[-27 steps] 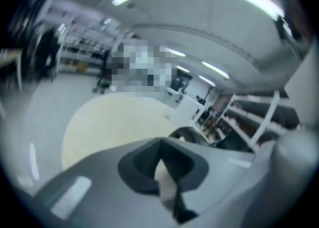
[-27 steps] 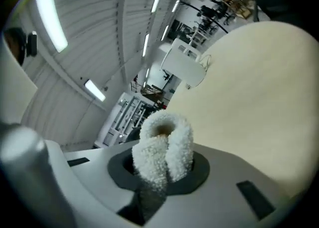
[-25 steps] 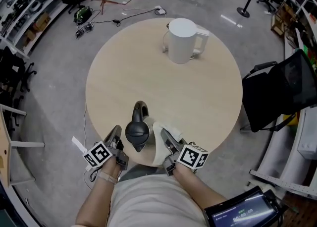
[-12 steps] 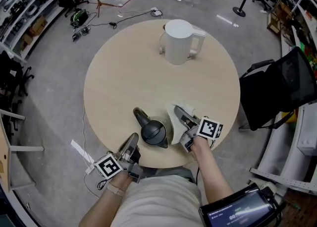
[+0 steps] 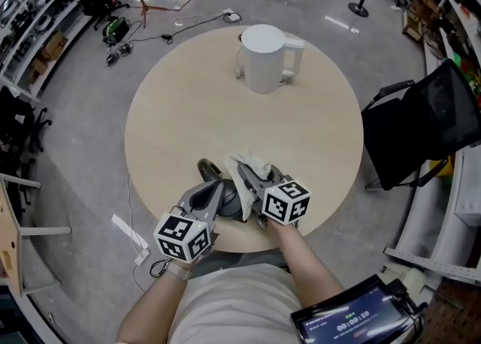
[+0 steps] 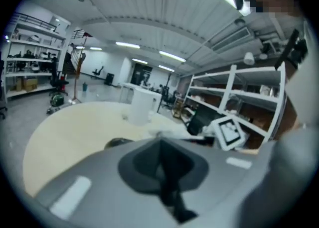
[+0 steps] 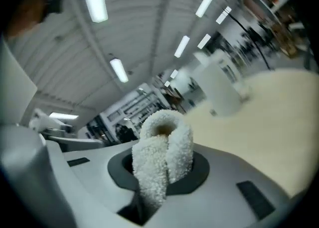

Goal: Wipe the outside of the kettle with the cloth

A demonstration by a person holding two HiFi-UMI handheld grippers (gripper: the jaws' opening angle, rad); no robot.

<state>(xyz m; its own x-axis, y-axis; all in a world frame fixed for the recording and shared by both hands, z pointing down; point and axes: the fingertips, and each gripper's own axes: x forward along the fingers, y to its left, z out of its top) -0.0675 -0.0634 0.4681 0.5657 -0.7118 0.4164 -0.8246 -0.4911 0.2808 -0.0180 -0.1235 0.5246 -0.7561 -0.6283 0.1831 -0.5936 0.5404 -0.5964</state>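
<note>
White cloth (image 5: 252, 167) clamped in right claw (image 7: 160, 171) beside kettle (image 5: 231, 201).

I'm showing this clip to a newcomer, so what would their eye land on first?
First, the fluffy white cloth clamped in the right gripper, right beside the dark kettle at the near edge of the round table. The left gripper, jaws shut, is at the kettle's other side. Then the white jug, standing alone at the table's far side.
</note>
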